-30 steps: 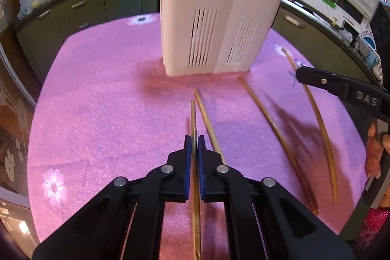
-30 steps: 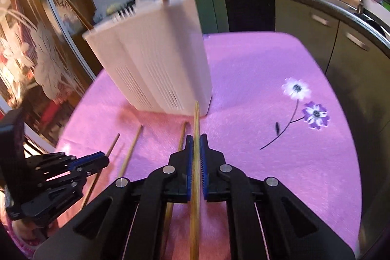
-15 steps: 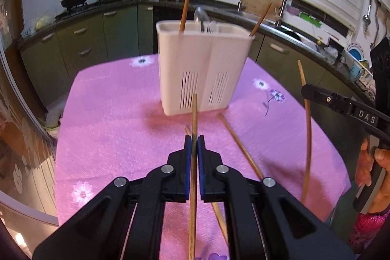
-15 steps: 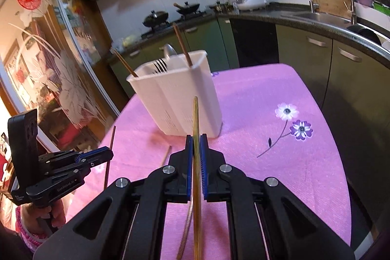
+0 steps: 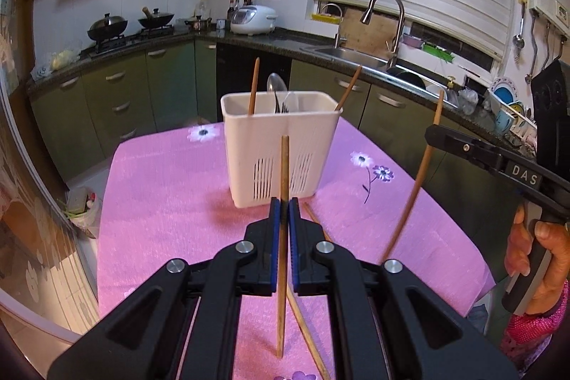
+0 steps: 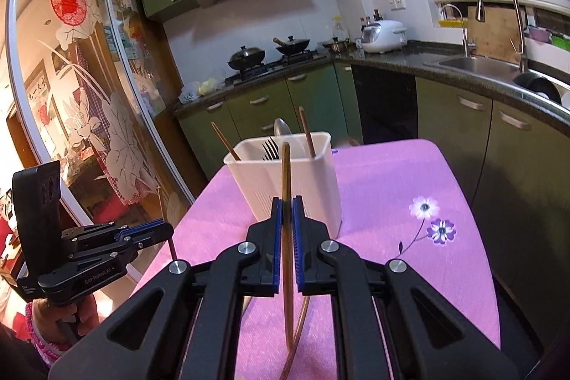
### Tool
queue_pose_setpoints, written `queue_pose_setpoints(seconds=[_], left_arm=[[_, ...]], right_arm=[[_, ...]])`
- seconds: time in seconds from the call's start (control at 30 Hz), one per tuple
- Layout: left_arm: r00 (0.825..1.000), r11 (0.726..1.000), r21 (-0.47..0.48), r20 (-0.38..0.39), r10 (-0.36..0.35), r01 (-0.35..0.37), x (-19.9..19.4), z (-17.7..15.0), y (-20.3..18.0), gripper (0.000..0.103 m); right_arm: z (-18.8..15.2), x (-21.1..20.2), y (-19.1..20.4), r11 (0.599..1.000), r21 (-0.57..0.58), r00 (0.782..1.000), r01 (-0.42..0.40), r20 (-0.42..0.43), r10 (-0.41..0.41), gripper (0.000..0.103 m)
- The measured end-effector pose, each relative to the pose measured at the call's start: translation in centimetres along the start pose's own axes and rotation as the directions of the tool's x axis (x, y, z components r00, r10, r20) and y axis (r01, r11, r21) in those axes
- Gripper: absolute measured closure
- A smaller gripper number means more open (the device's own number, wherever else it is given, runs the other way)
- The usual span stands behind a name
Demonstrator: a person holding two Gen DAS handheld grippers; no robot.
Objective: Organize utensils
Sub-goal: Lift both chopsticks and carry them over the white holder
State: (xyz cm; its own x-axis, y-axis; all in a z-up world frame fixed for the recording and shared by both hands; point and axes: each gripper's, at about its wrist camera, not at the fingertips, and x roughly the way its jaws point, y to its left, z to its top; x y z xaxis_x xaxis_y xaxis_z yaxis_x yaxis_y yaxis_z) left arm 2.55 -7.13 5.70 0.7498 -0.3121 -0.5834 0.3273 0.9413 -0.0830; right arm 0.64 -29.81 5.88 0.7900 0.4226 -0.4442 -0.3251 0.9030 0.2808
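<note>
- My left gripper (image 5: 284, 205) pinches a dark wooden chopstick (image 5: 283, 166), held upright in the air above the pink surface (image 5: 160, 202).
- My right gripper (image 6: 286, 205) is clamped on a lighter chopstick (image 6: 285, 173), also upright and clear of the surface.
- The white utensil caddy (image 5: 281, 145) stands on the surface ahead of both grippers, holding two chopsticks, a spoon (image 5: 277, 84) and a fork.
- Two loose chopsticks (image 5: 306, 319) lie on the surface near me.
</note>
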Motion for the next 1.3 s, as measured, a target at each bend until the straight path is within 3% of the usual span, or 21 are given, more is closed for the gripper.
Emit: queue_pose_setpoints(seconds=[0.4, 0.7, 0.97, 1.3], left_arm=[[0.997, 1.0, 0.024, 0.067, -0.022, 0.02, -1.3, 2.5, -0.6, 0.098], [0.99, 0.998, 0.057, 0.138, -0.023, 0.015, -2.3, 6.2, -1.4, 0.098], [0.974, 0.995, 0.098, 0.223, -0.03, 0.008, -3.8, 11.0, -2.9, 0.098], [0.945, 0.992, 0.119, 0.326, 0.009, -0.05, -5.1, 16.7, -4.2, 0.098]], right_arm=[[3.3, -1.3, 2.1, 0.998, -0.064, 0.998, -0.01, 0.063, 0.014, 0.096], [6.8, -1.9, 3.6, 0.993, -0.119, 0.994, -0.001, 0.109, 0.014, 0.096], [11.1, -2.6, 5.0, 0.988, -0.153, 0.984, 0.011, 0.176, 0.016, 0.096], [16.5, -1.9, 5.6, 0.986, -0.162, 0.972, 0.044, 0.235, -0.005, 0.096]])
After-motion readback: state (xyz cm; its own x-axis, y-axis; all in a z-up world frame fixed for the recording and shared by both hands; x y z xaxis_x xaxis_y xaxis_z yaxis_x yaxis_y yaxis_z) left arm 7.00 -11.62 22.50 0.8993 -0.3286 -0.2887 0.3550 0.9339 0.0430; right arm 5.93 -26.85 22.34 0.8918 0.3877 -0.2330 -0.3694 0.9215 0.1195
